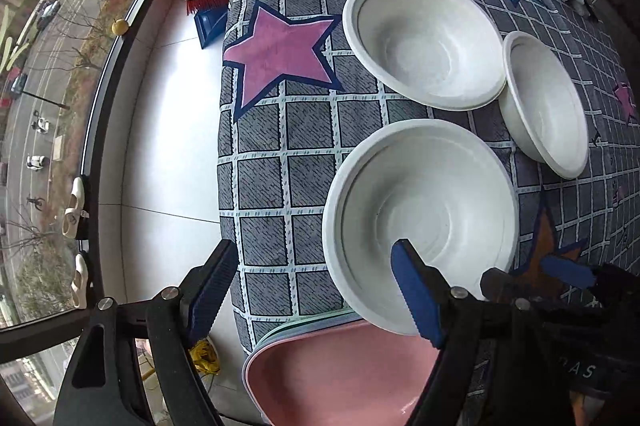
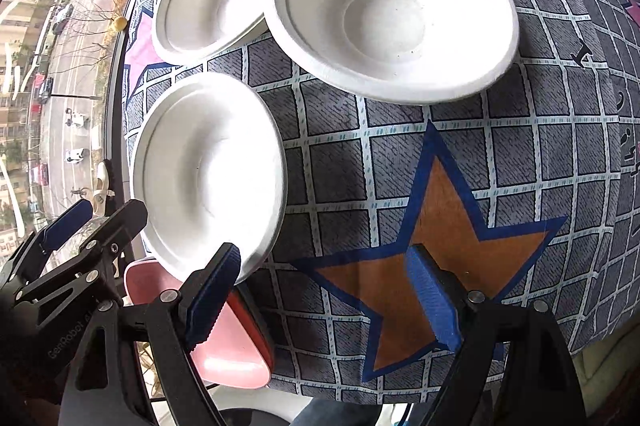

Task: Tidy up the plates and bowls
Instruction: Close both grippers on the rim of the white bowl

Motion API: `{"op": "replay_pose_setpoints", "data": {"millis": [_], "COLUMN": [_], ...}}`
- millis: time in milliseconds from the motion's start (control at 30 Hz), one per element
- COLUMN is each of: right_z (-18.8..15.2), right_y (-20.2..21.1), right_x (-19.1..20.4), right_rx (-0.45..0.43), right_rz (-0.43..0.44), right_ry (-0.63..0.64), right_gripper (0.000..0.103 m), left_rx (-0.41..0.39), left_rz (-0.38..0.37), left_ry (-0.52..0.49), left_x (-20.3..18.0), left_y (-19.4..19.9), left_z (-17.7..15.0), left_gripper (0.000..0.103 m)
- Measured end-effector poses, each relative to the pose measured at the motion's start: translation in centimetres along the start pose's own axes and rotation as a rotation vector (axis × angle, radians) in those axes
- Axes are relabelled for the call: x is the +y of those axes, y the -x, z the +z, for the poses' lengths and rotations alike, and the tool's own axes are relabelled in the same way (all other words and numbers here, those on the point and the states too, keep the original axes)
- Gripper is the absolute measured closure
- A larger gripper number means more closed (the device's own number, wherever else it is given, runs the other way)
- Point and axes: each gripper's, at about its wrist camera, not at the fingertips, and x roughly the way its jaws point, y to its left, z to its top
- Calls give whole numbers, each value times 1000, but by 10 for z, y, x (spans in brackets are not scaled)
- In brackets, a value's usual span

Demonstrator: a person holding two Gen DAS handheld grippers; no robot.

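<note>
White paper bowls, three of them, sat empty on the star-patterned cloth (image 1: 304,146): a near bowl (image 1: 420,222), a far bowl (image 1: 424,38) and a side bowl (image 1: 544,102). Pink plates (image 1: 340,374) lay stacked at the table edge. The left gripper (image 1: 316,290) and right gripper (image 2: 324,294) pointed down, jaws spread, gripping nothing.

The right hand-held gripper (image 2: 324,290) hangs wide open over an orange star (image 2: 436,258) on the checked tabletop (image 2: 560,130). Three white bowls (image 2: 212,166) lie ahead and leftward; a pink dish (image 2: 228,354) sits beneath its left finger.
</note>
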Motion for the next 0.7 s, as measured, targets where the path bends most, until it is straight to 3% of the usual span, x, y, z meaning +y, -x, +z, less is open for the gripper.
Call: {"op": "replay_pose_setpoints", "data": {"millis": [133,233,300,367,400,500,700], "right_z": [9,16,19,25,30,40,58], "right_y": [-17,-20,-21,-19,-15,-5,11], "right_x": [1,-6,-12,-16,-19,-20,-62], "right_rx": [40,54,70,80,78,54,40], "right_rz": [15,26,64,117,107,37,33], "right_ry": [-15,-11,-25,-30,-9,53,34], "right_gripper": [18,46,68,79,83,87,87], "left_rx": [51,70,89,110,115,114,120], "left_rz": [-4,-22,-70,-89,-84,-69,-71], "left_ry": [18,10,7,-7,-23,-39,-80], "left_x": [1,-5,-12,-25,-32,-52,-104], "left_y": [-25,-36,-40,-42,-43,-41,-36], "left_z": [11,16,17,18,19,21,30], "left_gripper": [21,27,55,68,69,69,69]}}
